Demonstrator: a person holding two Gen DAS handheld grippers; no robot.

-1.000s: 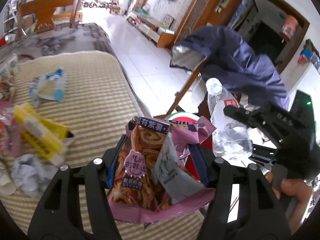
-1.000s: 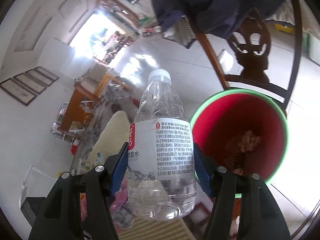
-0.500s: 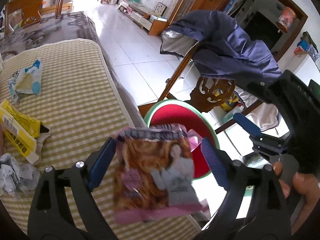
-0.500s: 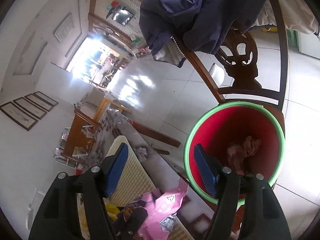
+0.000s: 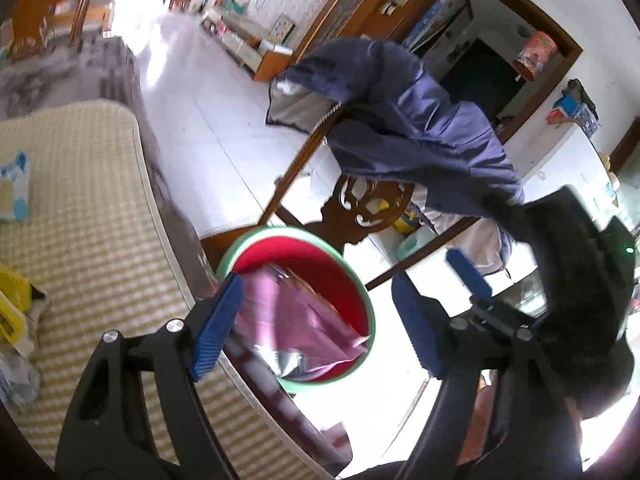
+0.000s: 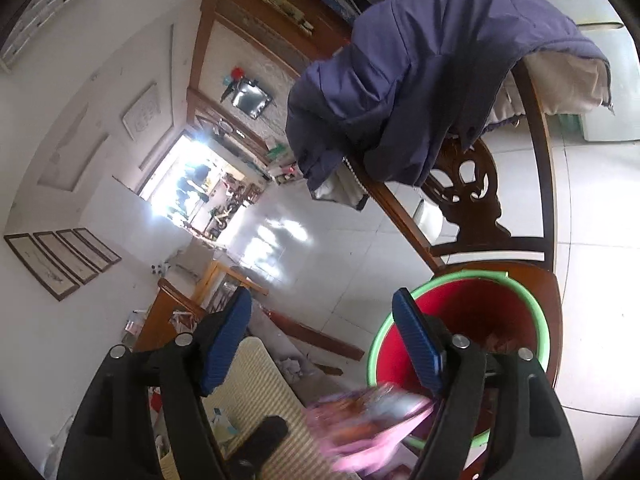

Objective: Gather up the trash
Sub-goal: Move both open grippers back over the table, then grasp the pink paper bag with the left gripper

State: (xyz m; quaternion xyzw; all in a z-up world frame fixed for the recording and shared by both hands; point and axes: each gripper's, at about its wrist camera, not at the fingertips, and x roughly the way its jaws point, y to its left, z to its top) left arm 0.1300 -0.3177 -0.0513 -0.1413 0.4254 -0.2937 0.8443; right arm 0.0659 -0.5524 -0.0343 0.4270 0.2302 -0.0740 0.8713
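Both tools empty. Left tool jaws spread wide over the red bin, nothing between the pads. Right tool also wide, just beside the bin's green rim, nothing held.

Pink snack wrapper is loose in the bin mouth, partly over the near rim, blurred in both views, so I judge it mid-drop; can't tell if it has settled. Right wrist view shows the same wrapper at the bin's near edge.

Bin sits on the seat of the wooden chair with the blue jacket draped over its back, right against the edge of the surface.

More trash on the surface, well away from the bin: yellow packet, blue-and-white wrapper, crumpled paper.

Handling call: all of it looks light, thin and floppy. Film wrappers are slick and crush flat, so I'd pinch mid-body across the flat faces, not a corner. Crumpled paper compresses; grab the bulk. Main risk is a wrapper catching on the rim and sliding off.
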